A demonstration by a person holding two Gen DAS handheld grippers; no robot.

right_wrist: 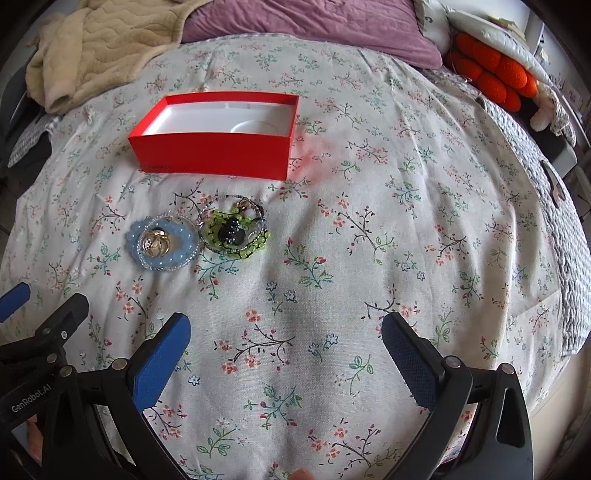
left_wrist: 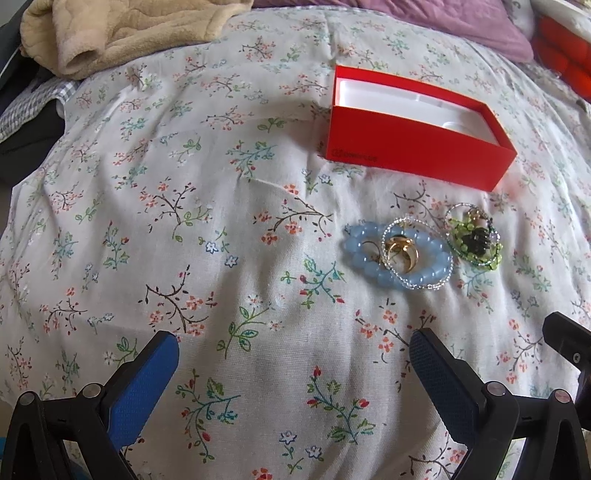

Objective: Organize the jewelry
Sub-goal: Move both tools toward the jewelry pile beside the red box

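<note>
**Jewelry and open box on a floral bedspread, both grippers empty**

Right wrist view, left to right.

1. Beige blanket (right_wrist: 99,40), upper left of the frame, bunched on the edge of the bed.
2. Left gripper (right_wrist: 22,317), lower left edge; only one blue pad tip and a black arm show here. In its own view the left gripper (left_wrist: 293,349) has its jaws spread wide over bare cloth, nothing between them.
3. Red box (right_wrist: 218,151), upper left of centre, lid off, white tray inside with no contents visible. It sits flat on the floral bedspread (right_wrist: 369,229).
4. Blue bead bracelet (right_wrist: 162,242), left of centre, just below the box and apart from it. A thin ring of clear beads overlaps it, and gold rings (right_wrist: 157,242) lie inside its loop.
5. Green bead bracelet (right_wrist: 232,230), touching or nearly touching the blue one on its right side. A dark, glossy piece rests in its middle, and other thin beaded strands are tangled around it; they are too small to tell apart.
6. Right gripper (right_wrist: 286,328), bottom centre, jaws released and wide apart, holding nothing; the jewelry lies above and left of it, well clear of the pads.
7. Purple pillow (right_wrist: 314,26), top centre.
8. Orange cushion (right_wrist: 491,70), upper right, at the bed's far edge.
</note>
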